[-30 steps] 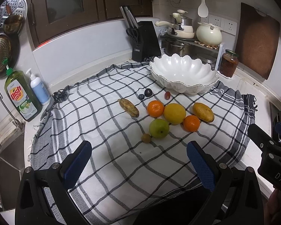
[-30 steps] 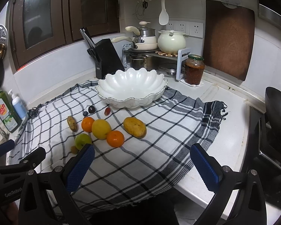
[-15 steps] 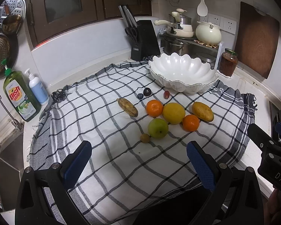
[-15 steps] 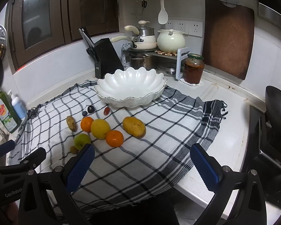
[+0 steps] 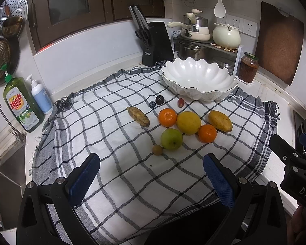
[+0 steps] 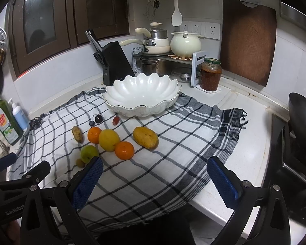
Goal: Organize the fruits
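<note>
Here both grippers, left and right, hover wide open and empty over the cloth's near edge. The fruits lie mid-cloth, the bowl at its far edge.

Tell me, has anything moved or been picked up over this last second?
Almost nothing. Both views have crept slightly forward toward the fruit. Nothing was grasped or released: the left gripper and right gripper are open and empty as before. The green apple, lemon, mango and white bowl lie where they were on the checked cloth.
</note>
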A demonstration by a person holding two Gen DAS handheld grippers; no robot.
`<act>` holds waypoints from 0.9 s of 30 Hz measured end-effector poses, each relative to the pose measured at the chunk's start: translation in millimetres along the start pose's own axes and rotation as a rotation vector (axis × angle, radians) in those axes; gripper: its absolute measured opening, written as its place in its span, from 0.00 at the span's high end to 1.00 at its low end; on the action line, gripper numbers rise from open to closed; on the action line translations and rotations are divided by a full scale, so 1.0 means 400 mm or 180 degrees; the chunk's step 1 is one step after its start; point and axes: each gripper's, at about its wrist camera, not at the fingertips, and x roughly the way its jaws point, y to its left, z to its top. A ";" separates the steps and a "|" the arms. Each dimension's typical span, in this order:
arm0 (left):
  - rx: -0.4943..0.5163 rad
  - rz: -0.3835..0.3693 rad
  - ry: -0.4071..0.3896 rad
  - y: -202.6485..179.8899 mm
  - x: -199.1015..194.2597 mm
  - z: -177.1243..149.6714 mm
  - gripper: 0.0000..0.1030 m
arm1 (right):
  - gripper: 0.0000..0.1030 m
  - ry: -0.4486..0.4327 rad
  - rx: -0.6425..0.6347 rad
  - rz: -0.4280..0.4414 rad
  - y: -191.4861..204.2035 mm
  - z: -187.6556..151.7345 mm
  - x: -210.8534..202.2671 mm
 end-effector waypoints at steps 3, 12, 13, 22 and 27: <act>-0.0001 -0.0002 0.0001 0.000 0.000 0.000 0.00 | 0.00 0.0002 0.0002 -0.0004 0.002 -0.001 0.004; -0.0003 -0.0034 0.0008 -0.012 0.013 -0.004 0.00 | 0.00 0.0016 0.0005 -0.0002 -0.003 -0.003 0.003; -0.0003 -0.0034 0.0014 -0.015 0.018 -0.004 0.00 | 0.00 0.0018 0.0006 -0.0004 -0.003 -0.003 0.002; 0.0031 -0.0149 0.0102 -0.008 0.089 -0.011 0.00 | 0.00 0.0077 0.0010 -0.0062 0.002 -0.013 0.080; 0.0077 -0.0192 0.0122 -0.019 0.146 0.001 0.02 | 0.00 0.0126 0.0007 -0.0110 0.002 -0.012 0.129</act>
